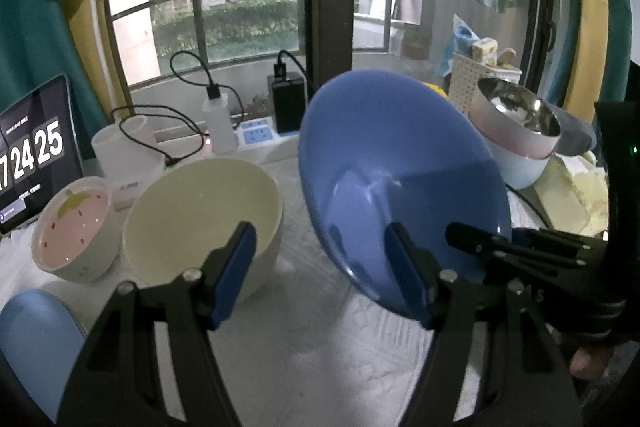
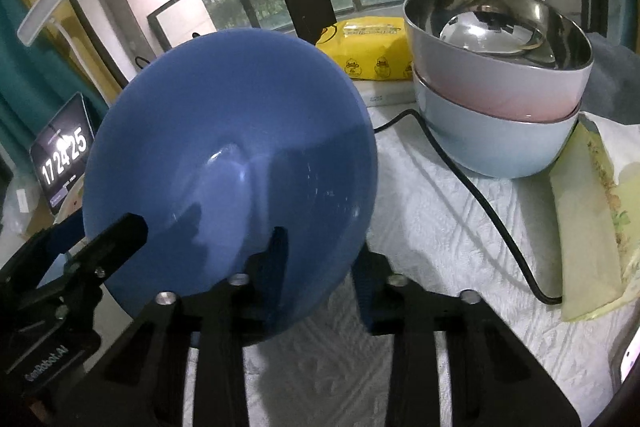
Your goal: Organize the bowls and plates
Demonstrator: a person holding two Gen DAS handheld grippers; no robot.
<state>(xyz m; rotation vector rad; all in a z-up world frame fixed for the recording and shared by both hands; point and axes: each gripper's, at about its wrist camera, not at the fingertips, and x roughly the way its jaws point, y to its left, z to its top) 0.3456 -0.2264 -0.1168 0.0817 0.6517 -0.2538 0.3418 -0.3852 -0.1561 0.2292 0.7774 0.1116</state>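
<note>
The work surface is a white quilted cloth (image 2: pixel 440 227) laid over a table set against a large window (image 1: pixel 240 7), through which a balcony railing, hedges and apartment blocks show. A black cable (image 2: pixel 472 187) crosses the cloth ahead of the right gripper (image 2: pixel 320 263).

That gripper's jaws are narrowly set on the lower rim of a blue plate (image 2: pixel 232 155), one finger in front of the rim and one behind it, and the plate stands tilted steeply, its hollow facing the camera. Ahead and to its right sits a stack of bowls (image 2: pixel 500 75): a steel-lined pink one nested in a pale blue one.

The left gripper (image 1: pixel 320 267) stands about half open, nothing pressed between its pads. Its right finger lies just against the plate's (image 1: pixel 400 179) lower edge; whether it touches cannot be told. Ahead of its left finger stands a cream bowl (image 1: pixel 200 211), and further left a strawberry-patterned bowl (image 1: pixel 76 227), with a tablet (image 1: pixel 32 155) showing clock digits behind it.

A pale blue rounded object (image 1: pixel 36 343) at the lower left is cut off by the picture edge. The plate hides much of the table behind it.
</note>
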